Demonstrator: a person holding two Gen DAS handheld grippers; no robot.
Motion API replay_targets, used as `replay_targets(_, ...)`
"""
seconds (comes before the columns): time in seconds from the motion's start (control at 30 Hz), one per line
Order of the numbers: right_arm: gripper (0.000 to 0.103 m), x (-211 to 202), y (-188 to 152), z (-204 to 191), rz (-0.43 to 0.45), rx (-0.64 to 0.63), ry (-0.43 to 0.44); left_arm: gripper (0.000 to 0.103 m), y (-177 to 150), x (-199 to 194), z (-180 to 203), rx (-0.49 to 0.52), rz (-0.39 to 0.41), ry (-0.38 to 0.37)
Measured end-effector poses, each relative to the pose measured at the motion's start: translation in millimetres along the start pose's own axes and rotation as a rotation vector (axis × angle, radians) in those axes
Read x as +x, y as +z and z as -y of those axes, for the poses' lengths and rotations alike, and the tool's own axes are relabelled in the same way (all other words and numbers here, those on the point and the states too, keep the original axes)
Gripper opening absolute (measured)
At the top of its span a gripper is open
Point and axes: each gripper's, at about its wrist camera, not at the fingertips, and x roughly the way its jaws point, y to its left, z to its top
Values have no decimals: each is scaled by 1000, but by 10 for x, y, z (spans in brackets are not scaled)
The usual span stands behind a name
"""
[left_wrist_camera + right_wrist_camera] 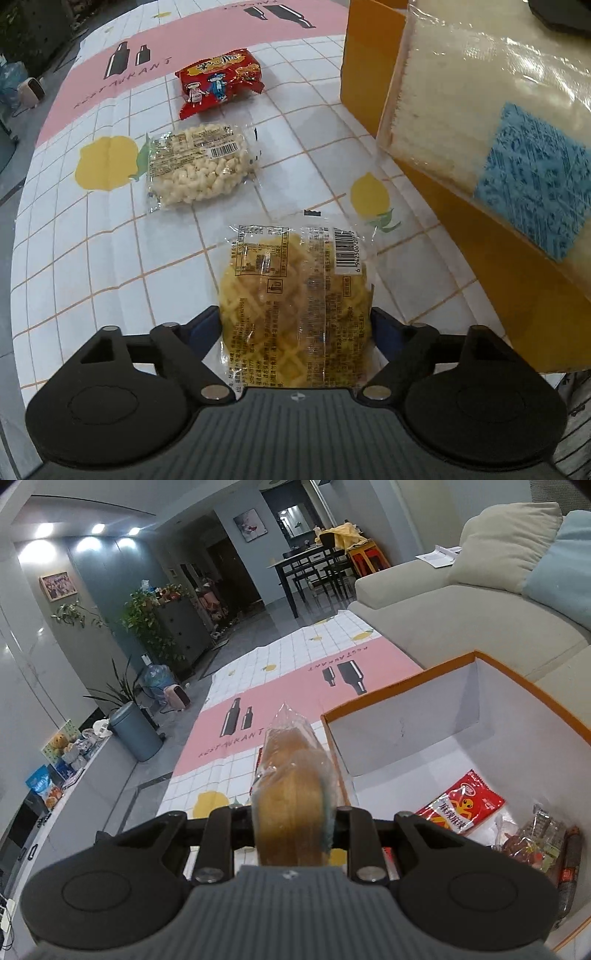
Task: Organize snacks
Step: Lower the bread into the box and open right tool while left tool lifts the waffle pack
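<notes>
My left gripper (pixel 295 325) is shut on a clear packet of yellow lattice crisps (pixel 295 288), held low over the tablecloth. A clear packet of white puffs (pixel 199 166) and a red snack packet (pixel 219 83) lie farther ahead. My right gripper (pixel 293 812) is shut on a wrapped bread loaf (pixel 291 794), held edge-on beside the left wall of the orange box (pixel 406 709). The loaf also shows in the left wrist view (pixel 480 103), upper right, with a blue label. Inside the box lie a red packet (pixel 461 805), a brown snack bag (pixel 532 842) and a sausage stick (pixel 569 867).
The tablecloth (pixel 92 258) is white grid with lemons and a pink band. The orange box's outer wall (pixel 369 66) stands at the right of the left wrist view. A beige sofa (pixel 461 609) lies behind the box. A bin (pixel 135 731) and plants stand at the left.
</notes>
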Motion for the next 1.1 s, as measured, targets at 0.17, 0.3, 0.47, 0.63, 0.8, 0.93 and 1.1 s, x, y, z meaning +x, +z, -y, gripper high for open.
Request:
replay_targets(0.17, 22, -67, 42, 13, 17, 13, 22, 91, -49, -105, -75, -70, 33, -43)
replay_targets(0.3, 22, -179, 119, 103, 35, 75, 71, 91, -43, -233, -279, -200, 62, -163)
replay_targets(0.47, 22, -321, 241, 478, 52, 282, 176, 91, -8, -493, -424, -281, 141, -286)
replay_targets(0.63, 22, -461, 327, 811, 102, 367, 115, 91, 7, -756, -418, -289, 223, -340)
replay_targets(0.8, 22, -339, 400, 1173, 103, 499, 100, 91, 4, -820, -397, -279, 253, -413)
replay_targets(0.93, 22, -132, 400, 1362, 87, 595, 34, 91, -15, -806, -396, -278, 249, -407)
replay_targets(1.1, 22, 119, 353, 1498, 77, 688, -10, 91, -40, -758, -443, -300, 234, -413)
